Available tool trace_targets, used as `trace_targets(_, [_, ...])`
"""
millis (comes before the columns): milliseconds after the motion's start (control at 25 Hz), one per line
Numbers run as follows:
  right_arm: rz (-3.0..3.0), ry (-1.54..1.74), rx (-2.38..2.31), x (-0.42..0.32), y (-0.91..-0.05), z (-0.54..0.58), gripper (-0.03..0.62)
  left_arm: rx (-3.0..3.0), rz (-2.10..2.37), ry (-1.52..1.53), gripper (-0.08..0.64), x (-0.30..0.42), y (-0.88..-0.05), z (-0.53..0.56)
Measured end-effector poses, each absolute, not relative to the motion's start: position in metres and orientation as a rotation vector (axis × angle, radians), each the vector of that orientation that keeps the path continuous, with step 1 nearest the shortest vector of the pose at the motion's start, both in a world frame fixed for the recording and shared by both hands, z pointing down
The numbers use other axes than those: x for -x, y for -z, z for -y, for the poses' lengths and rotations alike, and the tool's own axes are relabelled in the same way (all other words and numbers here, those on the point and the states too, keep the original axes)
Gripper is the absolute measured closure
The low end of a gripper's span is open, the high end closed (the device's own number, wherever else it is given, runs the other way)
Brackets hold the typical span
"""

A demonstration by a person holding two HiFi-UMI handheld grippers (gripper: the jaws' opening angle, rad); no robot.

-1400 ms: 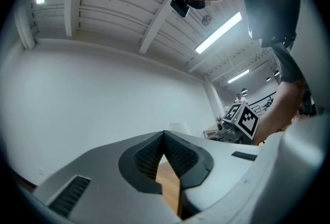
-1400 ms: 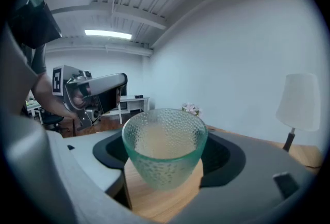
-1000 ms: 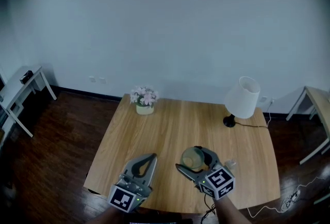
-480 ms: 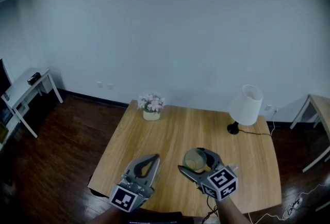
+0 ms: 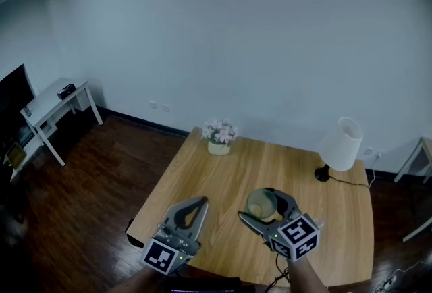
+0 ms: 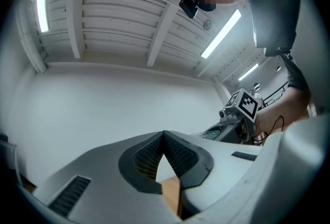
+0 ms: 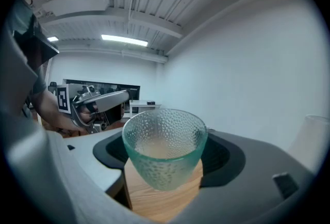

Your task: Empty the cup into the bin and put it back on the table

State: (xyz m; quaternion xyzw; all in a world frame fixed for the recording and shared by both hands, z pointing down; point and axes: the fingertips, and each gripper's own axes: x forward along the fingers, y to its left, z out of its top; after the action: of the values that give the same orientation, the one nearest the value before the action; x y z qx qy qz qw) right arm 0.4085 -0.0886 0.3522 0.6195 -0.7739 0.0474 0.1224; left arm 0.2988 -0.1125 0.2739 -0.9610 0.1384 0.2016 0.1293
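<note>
Cup (image 7: 165,148): upright, mouth up, pinched at its sides between the widely spread jaws of the right gripper (image 5: 255,205), over the table (image 5: 229,170) by its near edge. Left gripper (image 5: 196,207): well apart to its left, jaws pressed together, empty. No bin in view.

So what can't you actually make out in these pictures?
- The bin: it is in no view.
- What is in the cup: in the right gripper view, the dimpled glass blurs the pale contents.
- Whether the cup's base touches the table: in the head view, the cup itself and the right gripper cover it.
- The dark item on the white side table: too small in the head view.
</note>
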Motion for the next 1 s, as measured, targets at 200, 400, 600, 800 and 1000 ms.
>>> trace_targets(200, [2.333,-0.122,-1.694,-0.382,-0.349,0.106,0.198,2.736,-0.509,-0.535,0.569,-0.266,-0.274,0.114])
trace_targets(400, [2.407,-0.088,-1.572,-0.344,-0.349,0.121,0.198,2.716,-0.65,-0.526,0.569,-0.226,-0.277,0.117])
trace_targets(600, [2.428,-0.088,-1.479,-0.3,-0.353,0.134,0.198,2.684,-0.764,-0.515,0.569,-0.18,-0.277,0.131])
trace_targets(800, [2.407,-0.075,-1.446,-0.263,-0.355,0.156,0.198,2.664,-0.826,-0.524,0.569,-0.131,-0.279,0.146])
trace_targets(1000, [2.392,-0.056,-1.44,-0.212,-0.352,0.184,0.198,2.654,-0.877,-0.537,0.569,-0.069,-0.281,0.17])
